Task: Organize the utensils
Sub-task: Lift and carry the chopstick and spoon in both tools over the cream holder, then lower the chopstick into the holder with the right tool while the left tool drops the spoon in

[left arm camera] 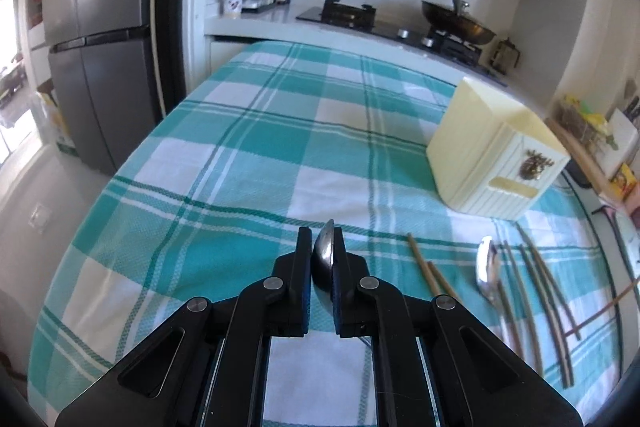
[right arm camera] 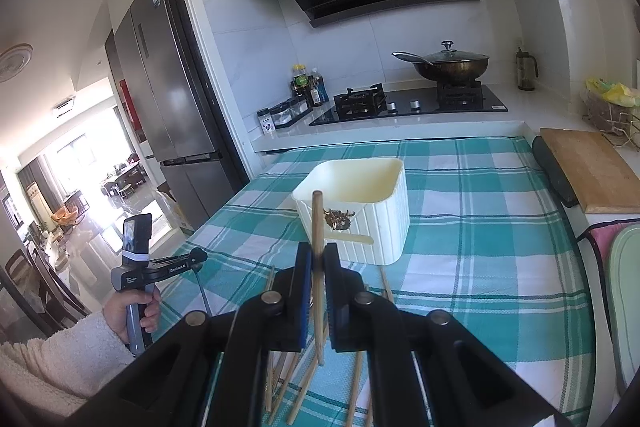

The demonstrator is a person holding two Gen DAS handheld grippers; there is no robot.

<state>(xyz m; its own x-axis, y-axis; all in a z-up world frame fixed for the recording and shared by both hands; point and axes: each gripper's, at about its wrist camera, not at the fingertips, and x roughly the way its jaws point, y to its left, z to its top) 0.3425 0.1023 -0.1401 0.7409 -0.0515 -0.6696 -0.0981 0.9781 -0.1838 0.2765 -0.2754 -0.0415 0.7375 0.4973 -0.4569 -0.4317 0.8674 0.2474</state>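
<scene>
The left gripper [left arm camera: 323, 247] clamps a shiny steel spoon [left arm camera: 325, 259]; the right gripper [right arm camera: 318, 261] pinches an upright wooden chopstick [right arm camera: 318, 227] before the cream holder [right arm camera: 360, 203].

The left gripper's [left arm camera: 322, 247] jaws are hiding most of the spoon [left arm camera: 325, 251], its handle out of sight. The loose chopsticks [right arm camera: 298, 393] are running under the right gripper [right arm camera: 318, 263], and the utensils [left arm camera: 524, 291] by the worktop's right edge are blurring together.

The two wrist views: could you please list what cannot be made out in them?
- Spoon handle, left wrist view: hidden behind the left gripper.
- Utensils on the cloth, left wrist view: motion-blurred, count unclear.
- Chopstick lower end, right wrist view: partly hidden by the right gripper.
- Holder bottom, right wrist view: hidden by its front wall.
</scene>
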